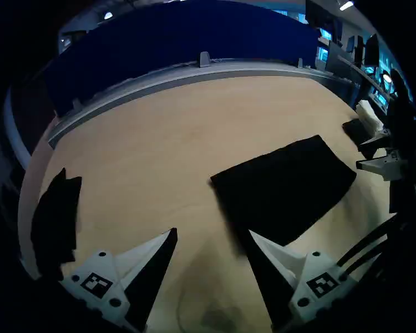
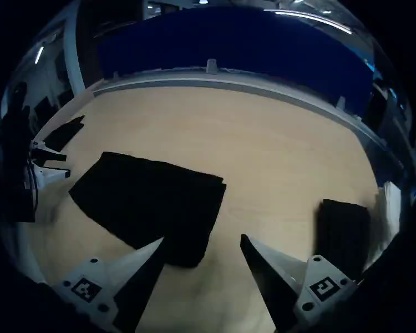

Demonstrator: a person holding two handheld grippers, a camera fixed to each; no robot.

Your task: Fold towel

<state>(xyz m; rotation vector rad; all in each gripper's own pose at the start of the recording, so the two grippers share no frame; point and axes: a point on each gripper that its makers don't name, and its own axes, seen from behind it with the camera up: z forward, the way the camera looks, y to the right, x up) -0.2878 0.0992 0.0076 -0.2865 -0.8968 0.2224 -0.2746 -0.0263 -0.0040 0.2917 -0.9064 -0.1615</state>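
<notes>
Left gripper view: black towel (image 1: pixel 285 186) lies flat on the bench (image 1: pixel 152 150)
Left claw (image 1: pixel 211 232) spread apart, holding nothing; right claw (image 2: pixel 201 237) likewise apart, towel just ahead

Black towel (image 1: pixel 285 186) — tan wood-grain table (image 1: pixel 169 144)

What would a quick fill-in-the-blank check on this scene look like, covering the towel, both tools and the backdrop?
The towel lying on the table is ___ in colour.
The left tool and the right tool both stand ___, holding nothing.
The partition behind the table is ___ in colour.
Missing words: black; open; blue.
</notes>
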